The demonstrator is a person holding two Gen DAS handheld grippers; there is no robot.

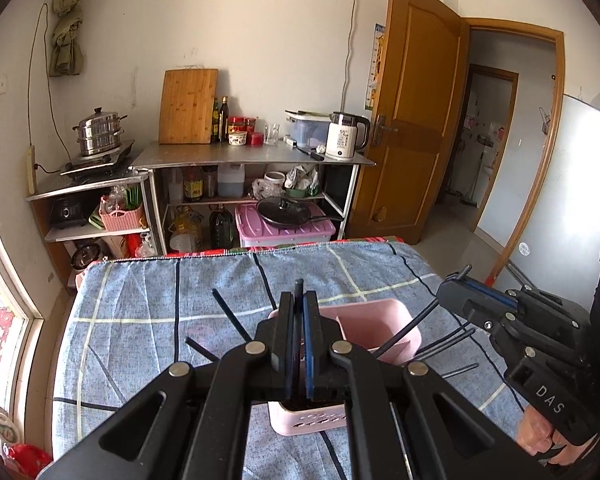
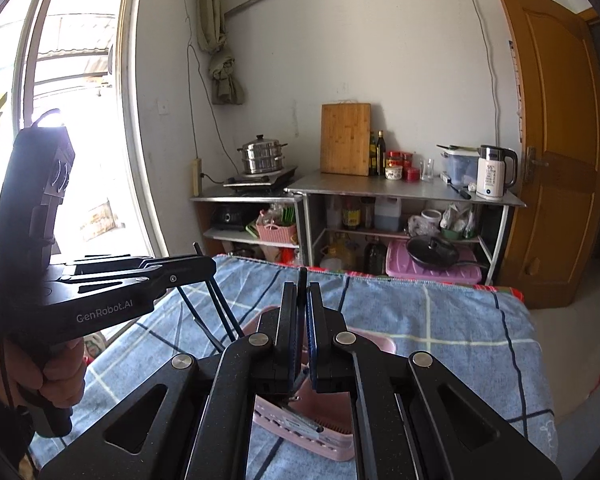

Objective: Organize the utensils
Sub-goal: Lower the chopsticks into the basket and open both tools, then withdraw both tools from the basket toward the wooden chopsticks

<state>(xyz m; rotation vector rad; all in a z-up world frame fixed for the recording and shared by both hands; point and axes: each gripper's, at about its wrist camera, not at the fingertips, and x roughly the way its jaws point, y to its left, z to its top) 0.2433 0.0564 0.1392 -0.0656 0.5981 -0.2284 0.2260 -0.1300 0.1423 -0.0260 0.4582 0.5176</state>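
Above the pink utensil holder (image 1: 374,330) on the blue checked cloth (image 1: 140,312), the left gripper (image 1: 299,304) and right gripper (image 2: 302,296) each pinch a black chopstick (image 1: 298,292).

Both grippers (left (image 1: 299,300), right (image 2: 302,300)) clamped

Each camera sat just behind its own jaws and looked forward and somewhat downward along them, close over the blue checked cloth (image 1: 140,320) and the pink basket (image 1: 376,328), with the far kitchen shelving (image 1: 252,156) and the wooden door (image 1: 412,120) beyond. The left wrist view caught the right gripper (image 1: 460,280) at its right edge, while the right wrist view caught the left gripper (image 2: 198,260) at its left, beside a bright window (image 2: 60,120). Both views shared the basket, the cloth, the shelving and the door.
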